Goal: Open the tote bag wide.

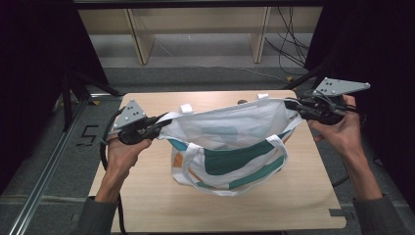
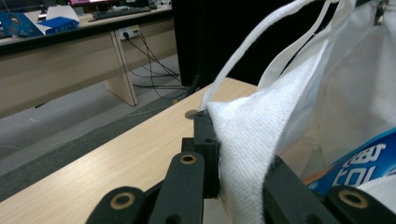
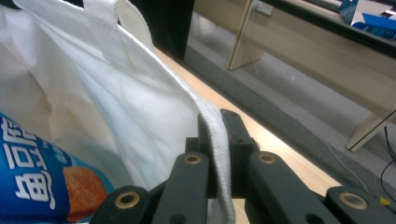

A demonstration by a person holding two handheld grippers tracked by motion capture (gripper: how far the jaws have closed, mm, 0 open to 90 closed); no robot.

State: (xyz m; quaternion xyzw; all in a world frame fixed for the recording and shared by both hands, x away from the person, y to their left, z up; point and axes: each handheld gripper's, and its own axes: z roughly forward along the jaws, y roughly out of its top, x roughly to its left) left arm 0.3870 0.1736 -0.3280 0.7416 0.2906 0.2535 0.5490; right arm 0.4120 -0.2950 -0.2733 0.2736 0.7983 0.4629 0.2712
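A white cloth tote bag [image 1: 230, 147] with teal and orange patches hangs over the middle of the wooden table [image 1: 147, 205], its mouth stretched wide between my two grippers. My left gripper [image 1: 160, 122] is shut on the bag's left rim [image 2: 238, 140], and the white fabric is pinched between its black jaws. At the other end, my right gripper [image 1: 289, 104] is shut on the right rim hem [image 3: 215, 135]. A blue snack packet [image 3: 37, 177] lies inside the bag [image 2: 359, 163]. White handles [image 1: 187, 108] stand up from the rim.
The table's edges drop to grey carpet on all sides. A metal rail [image 1: 44, 166] runs along the floor at the left. Wooden desk legs [image 1: 139, 39] and cables [image 1: 288, 44] stand beyond the far edge. Bare tabletop lies in front of the bag.
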